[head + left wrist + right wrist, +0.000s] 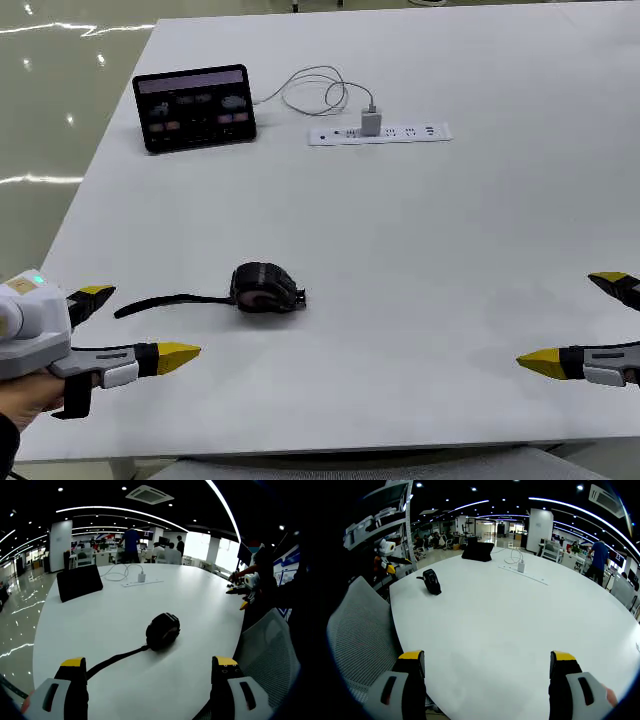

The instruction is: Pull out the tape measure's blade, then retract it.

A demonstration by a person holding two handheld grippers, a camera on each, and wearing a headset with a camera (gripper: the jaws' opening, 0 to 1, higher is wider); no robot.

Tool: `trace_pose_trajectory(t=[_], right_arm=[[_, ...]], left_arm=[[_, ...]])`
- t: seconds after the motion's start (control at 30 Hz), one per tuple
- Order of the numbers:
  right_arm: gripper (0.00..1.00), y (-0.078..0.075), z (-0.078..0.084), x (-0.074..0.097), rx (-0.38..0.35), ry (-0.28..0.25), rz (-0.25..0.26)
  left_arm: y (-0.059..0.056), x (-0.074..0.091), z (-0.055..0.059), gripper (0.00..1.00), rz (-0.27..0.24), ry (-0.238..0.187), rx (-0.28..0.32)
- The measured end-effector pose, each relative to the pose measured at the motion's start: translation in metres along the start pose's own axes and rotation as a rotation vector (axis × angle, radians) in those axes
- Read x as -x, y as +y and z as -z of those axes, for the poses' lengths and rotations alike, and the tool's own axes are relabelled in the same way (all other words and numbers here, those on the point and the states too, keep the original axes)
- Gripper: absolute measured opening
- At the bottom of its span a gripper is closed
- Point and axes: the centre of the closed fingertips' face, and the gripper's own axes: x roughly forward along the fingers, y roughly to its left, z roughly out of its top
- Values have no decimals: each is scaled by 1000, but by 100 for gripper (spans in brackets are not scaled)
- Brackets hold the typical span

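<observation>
Black tape measure (266, 288) lies on the white surface (420, 230) nearer the left claw (142, 322) than the right claw (570, 320), both agape and empty; pinching its loose strap (165, 303) might merely drag the case.

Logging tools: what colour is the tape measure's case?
Black; the tape measure shows best in the left gripper view.

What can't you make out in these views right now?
Tape measure blade hook and lock: too small and dark in every view.
Tablet screen text: too small and blurred, head view.
Right gripper body: cut off by the head view's right edge.
</observation>
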Motion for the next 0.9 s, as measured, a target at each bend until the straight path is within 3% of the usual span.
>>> trace_pose_trajectory(t=[0.9], right_arm=[[100,-1,-4,-2,18,-5,2]], left_arm=[[2,-2,-2,100,7,10,-13]])
